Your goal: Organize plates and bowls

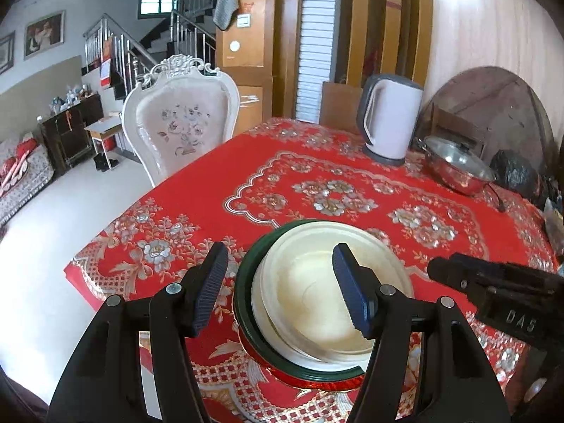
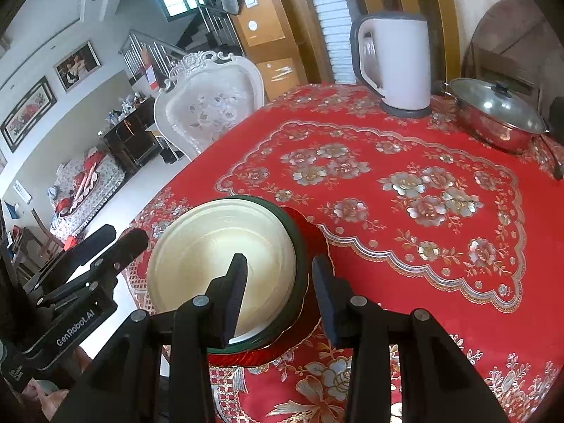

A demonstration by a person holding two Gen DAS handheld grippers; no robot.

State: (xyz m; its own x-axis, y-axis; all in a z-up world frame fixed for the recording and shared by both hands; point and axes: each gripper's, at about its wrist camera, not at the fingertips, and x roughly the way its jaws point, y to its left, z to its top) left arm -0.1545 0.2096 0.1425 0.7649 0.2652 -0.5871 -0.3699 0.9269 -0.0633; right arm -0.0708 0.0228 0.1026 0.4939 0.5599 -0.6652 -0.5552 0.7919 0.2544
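Observation:
A stack of dishes stands near the table's front edge: cream bowls (image 1: pixel 317 289) nested on a dark green plate (image 1: pixel 246 282), over a red plate (image 1: pixel 317 384). My left gripper (image 1: pixel 278 285) is open and hovers over the stack's left rim, one finger outside it and one over the bowl. In the right wrist view the cream bowls (image 2: pixel 211 257) sit on the green plate (image 2: pixel 299 246) and the red plate (image 2: pixel 310 232). My right gripper (image 2: pixel 278 289) is open, its jaws either side of the stack's right rim. Neither gripper holds anything.
The table has a red flowered cloth (image 2: pixel 405 183). A white electric kettle (image 2: pixel 398 63) and a lidded steel pot (image 2: pixel 497 116) stand at the back. A white ornate chair (image 1: pixel 179 120) stands at the table's left side. The table's edge lies just left of the stack.

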